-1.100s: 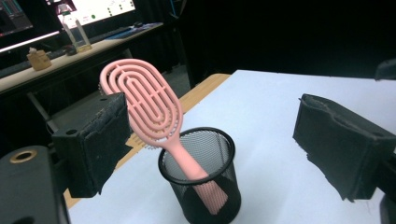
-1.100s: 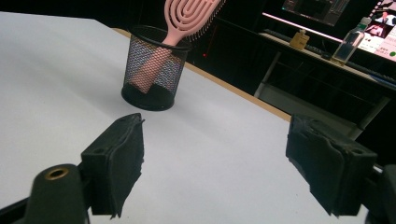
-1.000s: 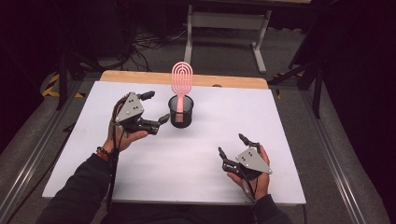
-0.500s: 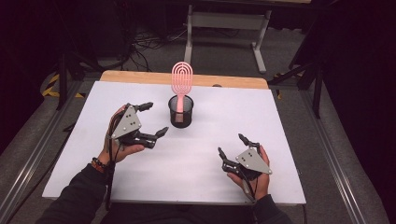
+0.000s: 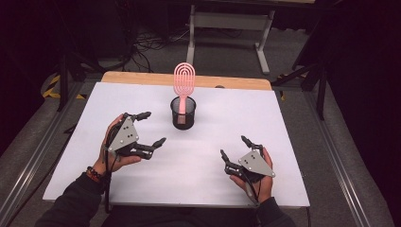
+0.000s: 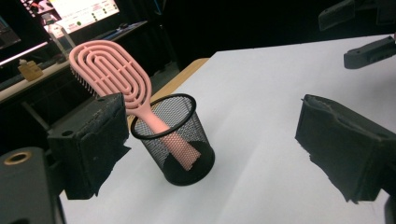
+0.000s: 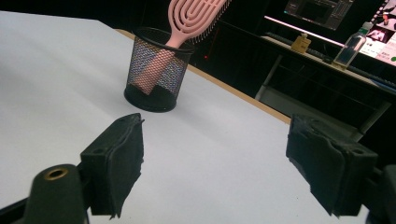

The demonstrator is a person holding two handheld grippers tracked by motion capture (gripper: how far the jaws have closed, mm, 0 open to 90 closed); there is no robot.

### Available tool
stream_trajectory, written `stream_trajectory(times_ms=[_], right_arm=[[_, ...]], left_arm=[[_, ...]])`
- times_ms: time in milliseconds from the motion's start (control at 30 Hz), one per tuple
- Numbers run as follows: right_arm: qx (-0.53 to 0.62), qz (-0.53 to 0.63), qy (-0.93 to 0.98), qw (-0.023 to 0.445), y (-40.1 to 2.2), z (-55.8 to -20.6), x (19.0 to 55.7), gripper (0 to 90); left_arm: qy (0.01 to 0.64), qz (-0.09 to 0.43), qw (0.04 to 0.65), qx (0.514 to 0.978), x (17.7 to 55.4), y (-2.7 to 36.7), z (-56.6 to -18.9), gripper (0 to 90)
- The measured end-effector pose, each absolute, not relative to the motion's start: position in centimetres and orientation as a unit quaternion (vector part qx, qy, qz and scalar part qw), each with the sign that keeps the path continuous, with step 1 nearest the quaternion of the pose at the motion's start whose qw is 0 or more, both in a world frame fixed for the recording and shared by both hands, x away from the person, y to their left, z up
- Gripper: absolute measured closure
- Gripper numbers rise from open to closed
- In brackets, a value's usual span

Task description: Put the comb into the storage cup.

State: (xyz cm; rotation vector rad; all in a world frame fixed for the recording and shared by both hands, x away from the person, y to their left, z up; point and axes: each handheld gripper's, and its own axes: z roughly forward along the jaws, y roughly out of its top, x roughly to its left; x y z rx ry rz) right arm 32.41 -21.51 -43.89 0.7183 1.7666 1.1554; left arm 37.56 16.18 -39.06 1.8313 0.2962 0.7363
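A pink hairbrush (image 5: 183, 80) stands handle-down in a black mesh cup (image 5: 183, 115) near the middle back of the white table (image 5: 283, 123). In the left gripper view the hairbrush (image 6: 116, 77) leans left out of the cup (image 6: 180, 144). My left gripper (image 5: 152, 127) is open, left of the cup and apart from it, holding nothing. My right gripper (image 5: 233, 147) is open near the front right, also holding nothing. From the right gripper view the cup (image 7: 156, 70) sits well ahead, with the hairbrush (image 7: 194, 16) rising from it.
A wooden strip (image 5: 142, 78) runs along the table's far edge. Beyond it stand a metal frame (image 5: 231, 23) and cables on the floor. A desk with a bottle (image 7: 351, 49) lies beyond the table in the right gripper view.
My left gripper has drawn back from the cup toward the front left, open throughout. The right gripper has stayed where it was.
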Motion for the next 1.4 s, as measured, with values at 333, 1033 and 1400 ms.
stream_trajectory(times_ms=[333, 1033, 1400], right_arm=[[0.287, 0.465, 0.712, 0.441, -21.5, -43.9, 32.4, 19.4], [0.285, 0.465, 0.712, 0.443, -21.8, -43.9, 32.1, 18.0], [0.285, 0.47, 0.71, 0.439, -22.3, -43.9, 31.8, 16.1]], left_arm=[[0.122, 0.308, 0.536, 0.776, 36.6, 17.3, -40.0, 9.7], [0.117, 0.312, 0.509, 0.794, 35.7, 18.7, -42.9, 9.2], [0.144, 0.296, 0.512, 0.794, 35.2, 20.3, -44.5, 8.6]])
